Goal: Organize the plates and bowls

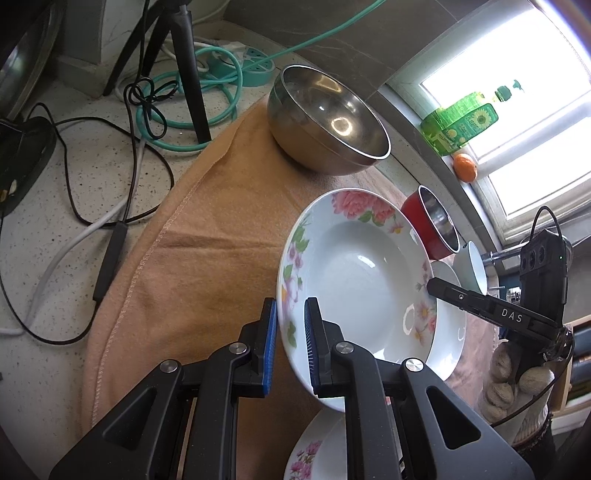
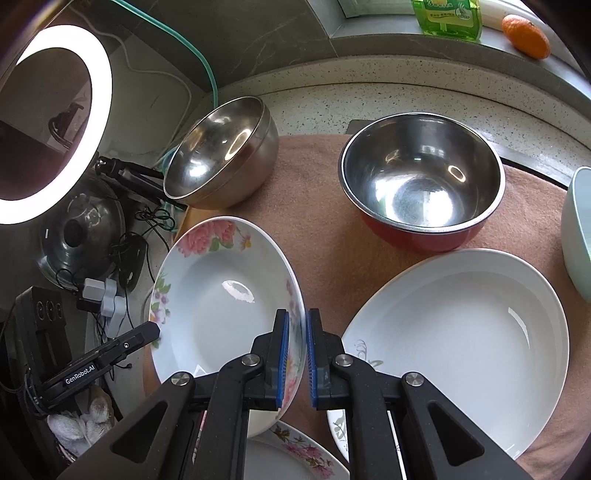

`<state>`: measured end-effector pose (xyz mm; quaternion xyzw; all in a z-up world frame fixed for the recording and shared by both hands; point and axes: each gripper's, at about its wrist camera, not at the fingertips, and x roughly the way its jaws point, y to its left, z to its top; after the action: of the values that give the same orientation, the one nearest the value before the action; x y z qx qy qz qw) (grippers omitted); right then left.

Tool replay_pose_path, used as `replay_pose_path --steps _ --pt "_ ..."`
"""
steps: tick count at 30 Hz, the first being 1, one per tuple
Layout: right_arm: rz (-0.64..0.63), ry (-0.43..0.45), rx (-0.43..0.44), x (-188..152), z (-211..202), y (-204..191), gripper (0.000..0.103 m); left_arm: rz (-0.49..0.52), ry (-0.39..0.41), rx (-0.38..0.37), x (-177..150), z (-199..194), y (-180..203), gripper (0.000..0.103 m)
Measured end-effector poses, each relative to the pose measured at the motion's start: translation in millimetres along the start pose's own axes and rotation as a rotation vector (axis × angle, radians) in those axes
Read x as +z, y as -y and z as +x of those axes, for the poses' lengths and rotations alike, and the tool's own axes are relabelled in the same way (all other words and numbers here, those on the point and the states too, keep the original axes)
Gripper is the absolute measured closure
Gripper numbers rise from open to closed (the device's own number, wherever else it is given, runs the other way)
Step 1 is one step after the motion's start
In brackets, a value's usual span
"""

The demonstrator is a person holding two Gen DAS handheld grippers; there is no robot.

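Fingers, left: my left gripper point(image 1: 290, 345) had its blue pads point(image 1: 269, 347) on either side of the near rim of the floral plate point(image 1: 354, 273), pinching it, rim sat right in the slot.
Fingers, right: my right gripper point(image 2: 296, 356) was clamped on the opposite rim of the same floral plate point(image 2: 221, 295), blue pads point(image 2: 282, 363) squeezing the flowered edge.
Plate itself: held between both my grippers, tilted, over the tan towel point(image 1: 207, 236). From the left wrist cam I could see my other gripper's black finger tip touching the far rim.
Below the plate: another floral plate point(image 2: 295, 450) sat just under my right gripper, only partly in view.
Right of it: big white plate point(image 2: 461, 332) lay flat on the towel, just beside my right fingers, with one more plate edge peeking out from under it.
Further out: red bowl point(image 2: 424, 184) with a steel inside stood upright behind the white plate; plain steel bowl point(image 2: 221, 166) sat tilted at the towel's back corner, well apart from the red one.
Far right edge: pale green bowl point(image 2: 578, 236), cut off by the frame.
Off the towel: tangle of cables point(image 1: 110, 177) and a tripod leg point(image 1: 192, 74) on the speckled counter point(image 1: 44, 229).
Windowsill: green soap bottle point(image 2: 447, 16) and an orange point(image 2: 526, 31).
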<state>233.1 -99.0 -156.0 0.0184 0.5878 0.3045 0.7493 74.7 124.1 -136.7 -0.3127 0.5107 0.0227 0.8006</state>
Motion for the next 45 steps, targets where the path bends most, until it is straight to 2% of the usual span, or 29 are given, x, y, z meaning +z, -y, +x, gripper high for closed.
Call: replay_pose_path --steps 30,45 --pt "0.110 0.054 0.030 -102.4 -45.7 17.6 0.094 0.099 -0.096 -0.015 -64.4 -12.1 17.7 0.090" --pt "0.156 0.081 0.035 -133.7 -56.6 24.4 0.094 0.133 -0.118 -0.018 -80.4 -12.7 26.9 0.090"
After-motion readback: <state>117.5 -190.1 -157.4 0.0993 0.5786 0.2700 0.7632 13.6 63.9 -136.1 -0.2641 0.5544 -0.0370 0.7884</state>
